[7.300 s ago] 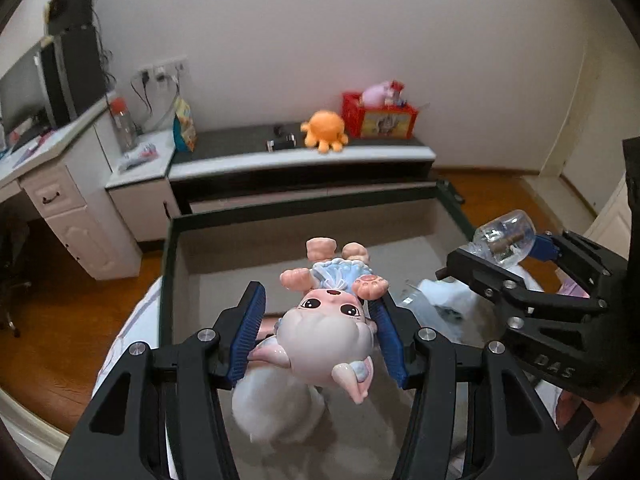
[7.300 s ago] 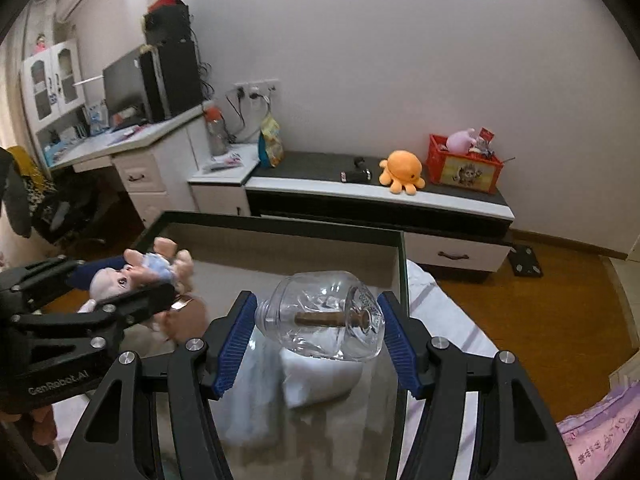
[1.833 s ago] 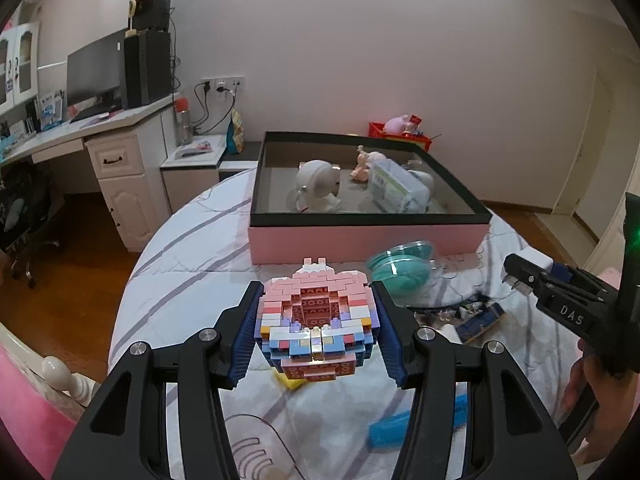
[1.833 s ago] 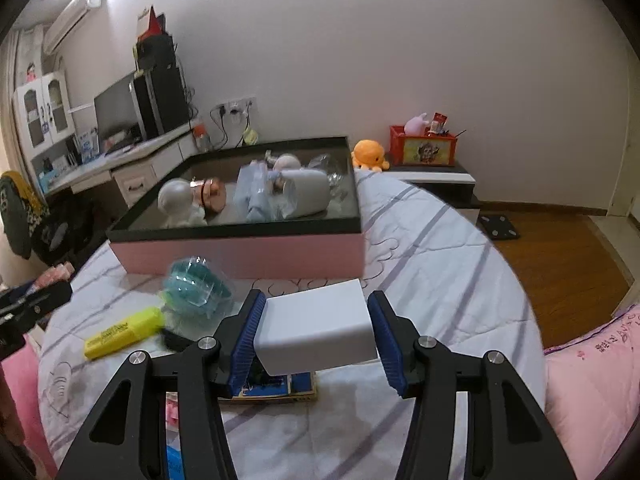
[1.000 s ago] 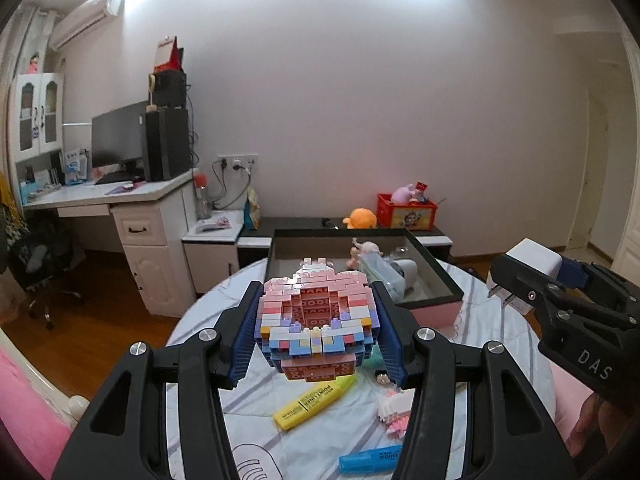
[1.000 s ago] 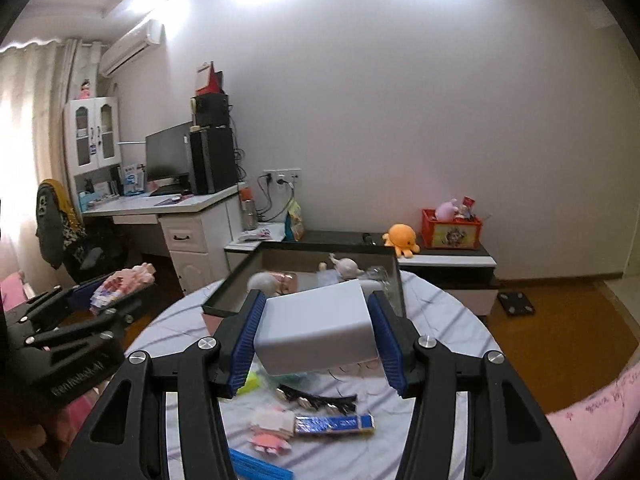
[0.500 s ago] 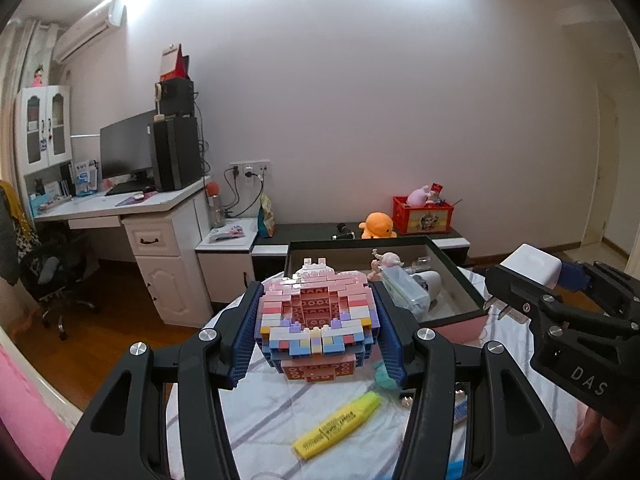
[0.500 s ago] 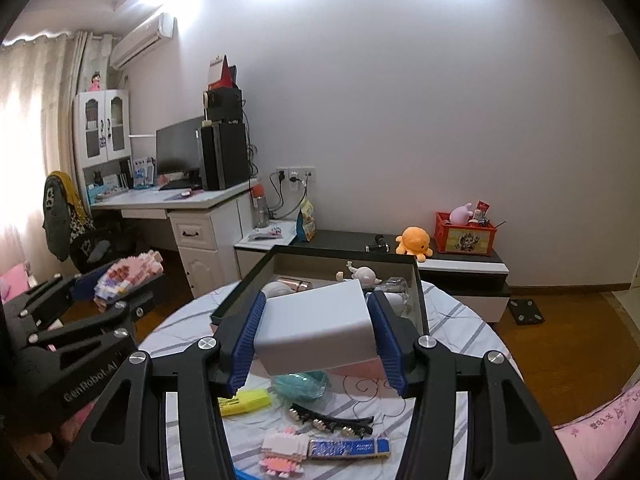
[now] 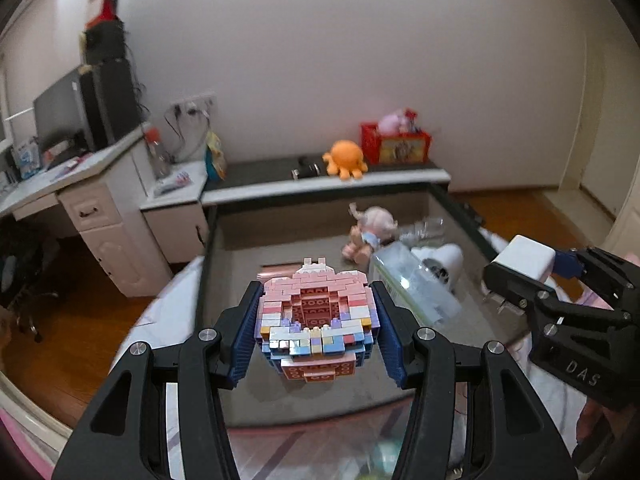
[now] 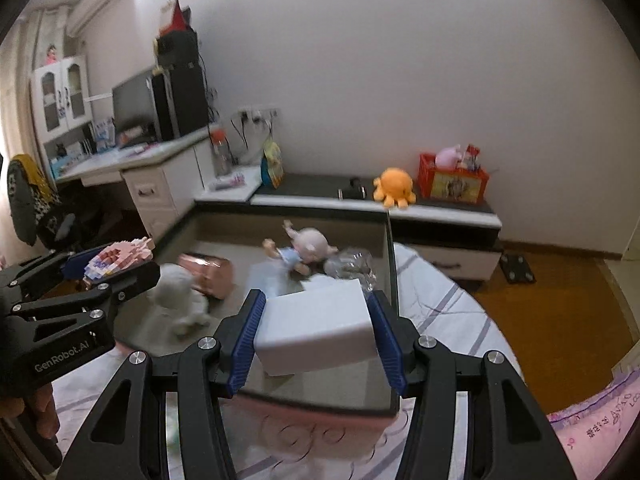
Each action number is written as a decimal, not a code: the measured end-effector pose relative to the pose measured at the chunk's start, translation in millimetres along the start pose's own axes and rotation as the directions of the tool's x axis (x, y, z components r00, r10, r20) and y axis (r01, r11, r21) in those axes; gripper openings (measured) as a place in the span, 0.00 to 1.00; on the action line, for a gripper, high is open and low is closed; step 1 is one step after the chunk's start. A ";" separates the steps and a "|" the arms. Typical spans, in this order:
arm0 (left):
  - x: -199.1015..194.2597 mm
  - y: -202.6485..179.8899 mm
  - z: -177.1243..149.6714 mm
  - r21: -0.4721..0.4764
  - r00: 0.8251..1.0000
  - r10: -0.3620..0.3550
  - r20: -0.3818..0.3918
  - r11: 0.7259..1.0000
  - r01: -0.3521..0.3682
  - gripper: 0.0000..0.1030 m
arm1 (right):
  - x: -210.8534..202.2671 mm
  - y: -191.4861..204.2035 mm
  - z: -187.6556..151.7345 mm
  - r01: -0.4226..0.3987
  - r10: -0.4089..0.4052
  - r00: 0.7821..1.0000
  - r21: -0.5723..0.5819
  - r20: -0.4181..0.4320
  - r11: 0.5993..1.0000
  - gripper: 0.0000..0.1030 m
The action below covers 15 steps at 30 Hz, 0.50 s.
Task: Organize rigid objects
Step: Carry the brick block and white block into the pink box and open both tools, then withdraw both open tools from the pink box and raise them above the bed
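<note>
My left gripper (image 9: 318, 330) is shut on a pink and pastel brick model (image 9: 316, 320), held above the near part of the open storage box (image 9: 208, 264). My right gripper (image 10: 318, 332) is shut on a white rectangular block (image 10: 316, 324), over the box's near right corner (image 10: 390, 404). In the left wrist view the right gripper (image 9: 520, 276) with the white block (image 9: 528, 258) hangs at the right. In the right wrist view the left gripper (image 10: 108, 276) with the brick model (image 10: 116, 258) is at the left.
Inside the box lie a small doll (image 10: 304, 250), a clear plastic bottle (image 10: 348, 266), a white figure (image 10: 178, 300), a pink case (image 10: 208, 274) and a clear packet (image 9: 412, 290). The box sits on a striped bedsheet (image 10: 448, 312). Behind stand a desk (image 10: 160, 184) and a low cabinet (image 10: 440, 216).
Both grippers have moved forward and down from above the bed to over the box, still holding the brick model and the white block. The box now fills the views.
</note>
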<state>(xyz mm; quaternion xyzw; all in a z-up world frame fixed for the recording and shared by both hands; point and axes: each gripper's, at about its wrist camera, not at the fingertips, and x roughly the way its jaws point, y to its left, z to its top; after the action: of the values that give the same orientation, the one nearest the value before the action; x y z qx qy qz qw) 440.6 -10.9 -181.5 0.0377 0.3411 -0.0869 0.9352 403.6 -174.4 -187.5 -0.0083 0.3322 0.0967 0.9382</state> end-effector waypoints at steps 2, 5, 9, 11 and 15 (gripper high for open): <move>14.8 -5.0 -1.0 0.008 1.000 -0.006 -0.030 1.000 0.006 0.52 | 11.1 -3.2 -5.8 -0.009 0.009 1.000 0.002 -0.030 1.000 0.53; 19.7 -15.3 -3.8 0.043 0.999 0.024 -0.024 0.999 -0.023 0.53 | 18.0 -3.8 -10.7 -0.015 0.016 0.998 0.004 -0.055 1.000 0.53; 18.9 -16.3 -2.5 0.034 1.000 0.010 -0.022 0.999 -0.009 0.57 | 20.4 -6.1 -11.7 -0.026 0.026 0.997 0.008 -0.077 1.000 0.52; 16.8 -13.8 -3.9 0.027 1.000 0.021 -0.021 0.999 -0.020 0.60 | 16.1 -6.7 -13.2 -0.021 0.022 0.997 0.015 -0.068 1.000 0.52; -8.5 -1.7 -8.6 -0.013 1.000 0.016 0.008 1.000 -0.016 0.76 | -3.7 -11.5 -10.5 -0.023 0.024 0.999 0.033 -0.033 0.999 0.54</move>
<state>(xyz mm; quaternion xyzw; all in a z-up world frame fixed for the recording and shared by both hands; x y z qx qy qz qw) 428.4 -10.3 -182.6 0.0339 0.3374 -0.0773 0.9376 396.4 -187.2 -193.9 0.0095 0.3496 0.1021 0.9313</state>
